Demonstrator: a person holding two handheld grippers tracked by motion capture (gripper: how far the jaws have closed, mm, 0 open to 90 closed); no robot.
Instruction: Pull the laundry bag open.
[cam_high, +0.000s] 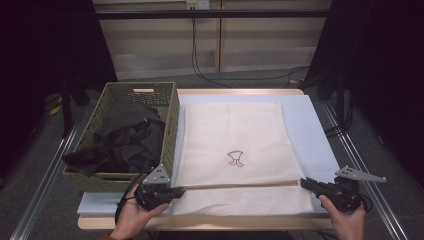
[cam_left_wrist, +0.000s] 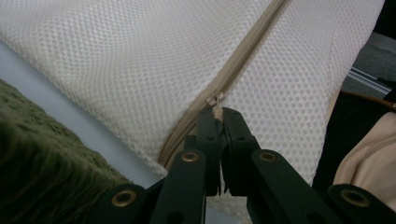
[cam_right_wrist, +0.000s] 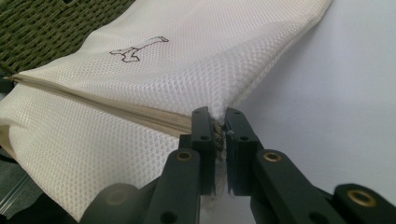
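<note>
A dark room surrounds my table (cam_high: 320, 125), which is covered by a pale sheet. On it lies the cream mesh laundry bag (cam_high: 232, 145), flat, its zipper (cam_high: 240, 186) running left to right along the near edge. At far left stands a green woven basket (cam_high: 107, 107) full of dark clothes (cam_high: 127, 137), touching the bag's left side.

My left gripper (cam_high: 176, 191) is pressed together on the zipper pull (cam_left_wrist: 215, 100) at the bag's near-left corner. My right gripper (cam_high: 306, 183) pinches the mesh at the near-right corner, at the zipper's other end.

I judge the work barely begun: the grips are set, but the zipper looks closed along its length. Opening it and moving the clothes into the bag are left.
</note>
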